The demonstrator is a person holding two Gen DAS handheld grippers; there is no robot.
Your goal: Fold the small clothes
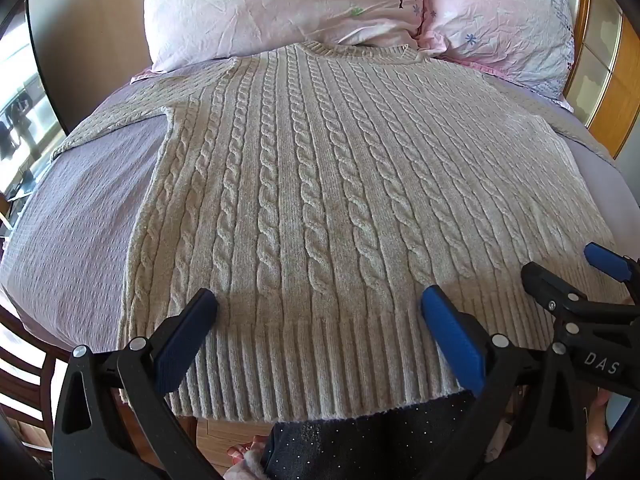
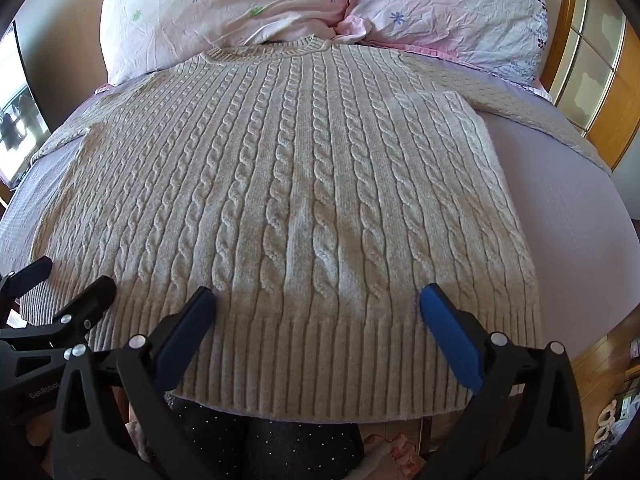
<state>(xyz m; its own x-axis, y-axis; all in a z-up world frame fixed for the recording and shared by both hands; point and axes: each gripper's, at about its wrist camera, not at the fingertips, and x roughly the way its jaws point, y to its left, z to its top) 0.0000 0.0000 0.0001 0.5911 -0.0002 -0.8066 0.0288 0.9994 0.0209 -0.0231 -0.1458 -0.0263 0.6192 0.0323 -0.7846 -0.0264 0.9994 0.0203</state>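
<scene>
Across the middle of both frames your bed [image 1: 72,216] fills the view under its lilac cover, and the cream cable-knit sweater [image 1: 312,184] lies flat on it, face up, neckline toward the top of the frame and ribbed hem [image 1: 304,368] at the bottom edge, hanging just past the mattress. Its sleeves spread out toward the left and right edges of the picture. Along the top of the frame two pink floral pillows [image 1: 280,4] sit side by side, the sweater's collar just touching them. In the upper right a wooden headboard [image 2: 600,92] curves round. At the bottom of the left wrist view your left gripper [image 1: 318,312] hovers over the hem with its blue-padded fingers [image 1: 452,340] spread wide apart, holding nothing. In the right wrist view your right gripper [image 2: 318,312] sits the same way, fingers [image 2: 450,338] wide apart above the hem, gripping nothing. Each gripper shows at the other's frame edge.
</scene>
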